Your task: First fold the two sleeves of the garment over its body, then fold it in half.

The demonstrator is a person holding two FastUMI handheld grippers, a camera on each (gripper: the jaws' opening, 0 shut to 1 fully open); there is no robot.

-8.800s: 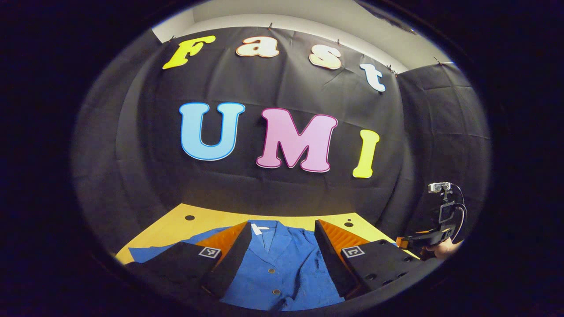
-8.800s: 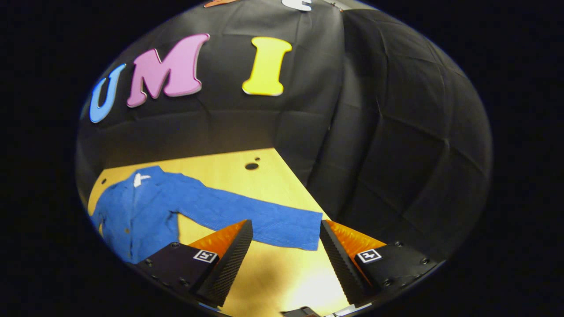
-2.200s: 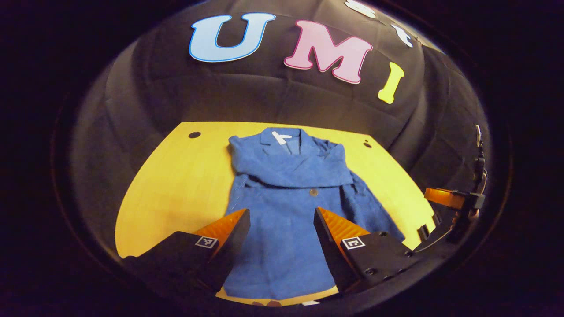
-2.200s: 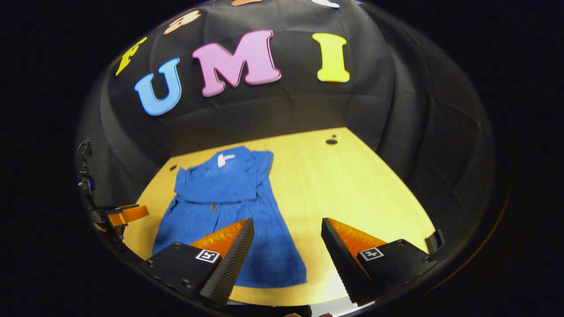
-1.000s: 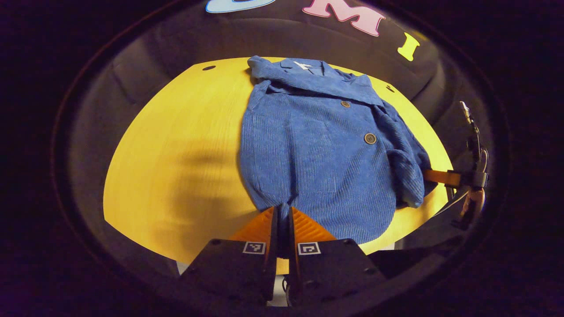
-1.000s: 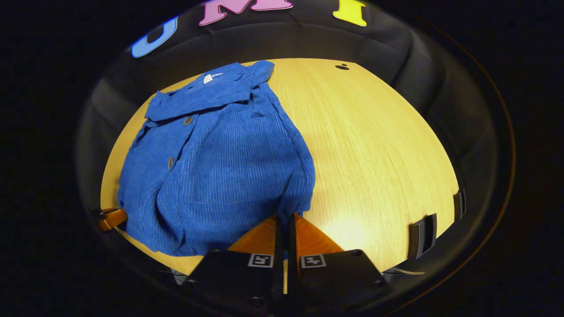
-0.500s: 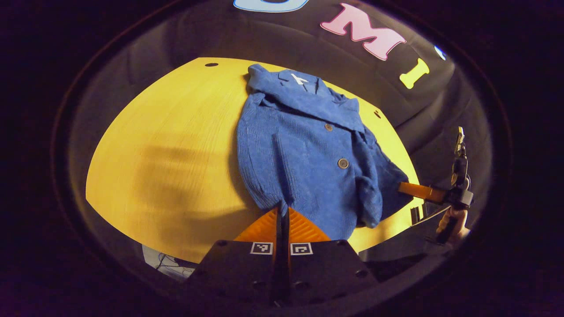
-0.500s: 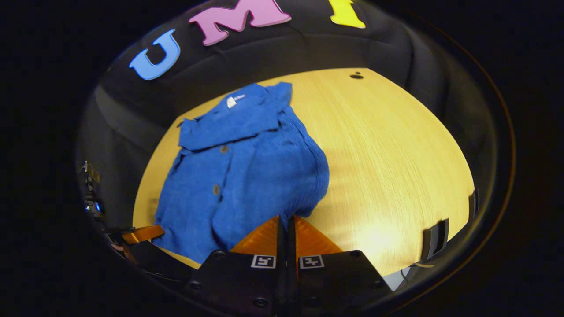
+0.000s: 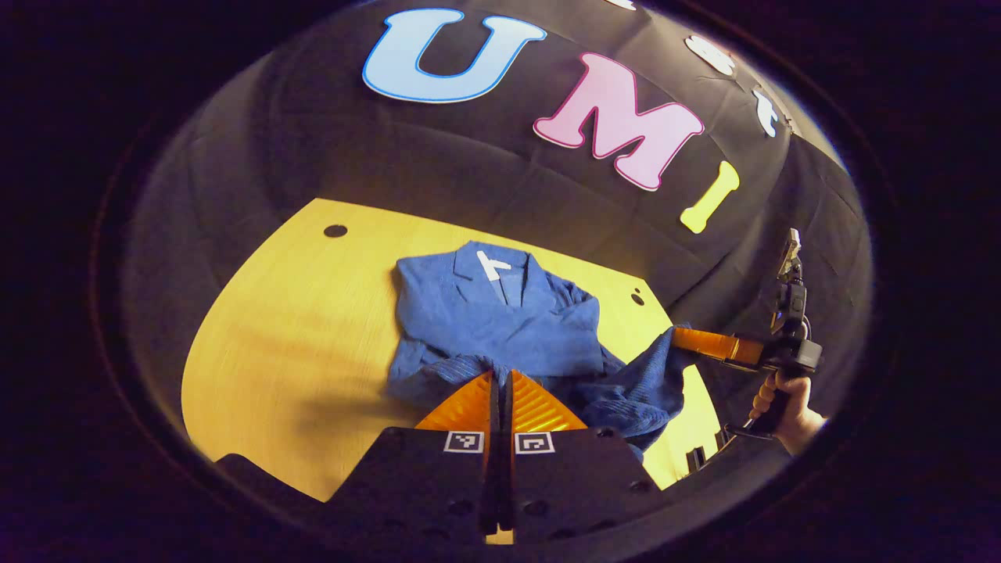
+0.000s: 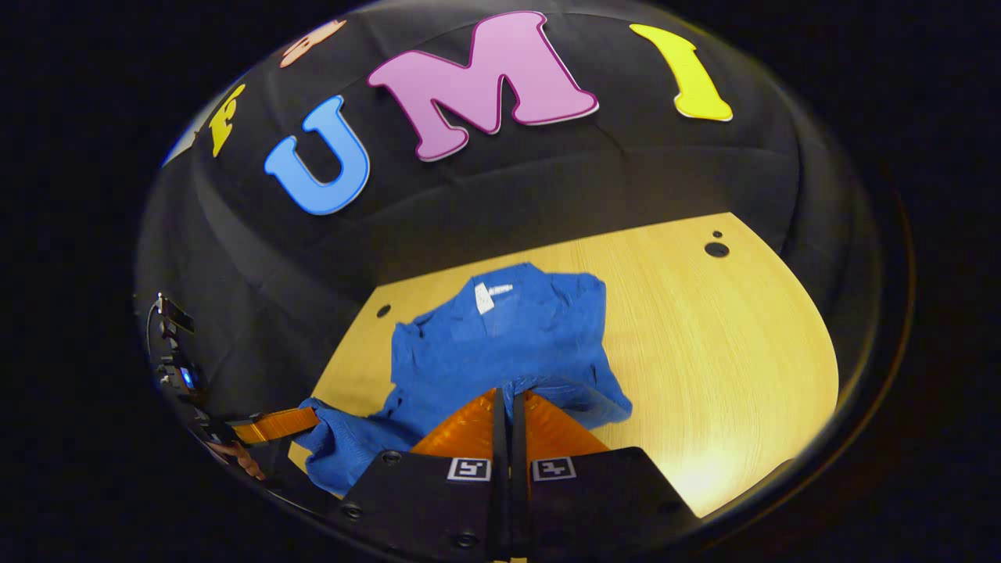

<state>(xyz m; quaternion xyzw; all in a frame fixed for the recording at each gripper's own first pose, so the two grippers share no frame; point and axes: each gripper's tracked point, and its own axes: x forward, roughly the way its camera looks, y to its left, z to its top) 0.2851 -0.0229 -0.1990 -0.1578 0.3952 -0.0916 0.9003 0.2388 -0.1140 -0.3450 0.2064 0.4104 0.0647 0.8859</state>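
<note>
Both grippers, left gripper [image 9: 501,377] and right gripper [image 10: 508,397], pinched the blue corduroy jacket's [image 9: 500,324] limp hem corners; soft cloth would sag between them.

Pale wooden table [image 9: 266,328] w/ visible grain, lit warm yellow. Small round dark holes near its far corners, e.g. one hole [image 9: 335,231] at far left. Black cloth wall [image 9: 438,164] rises behind table & wraps round the sides
</note>
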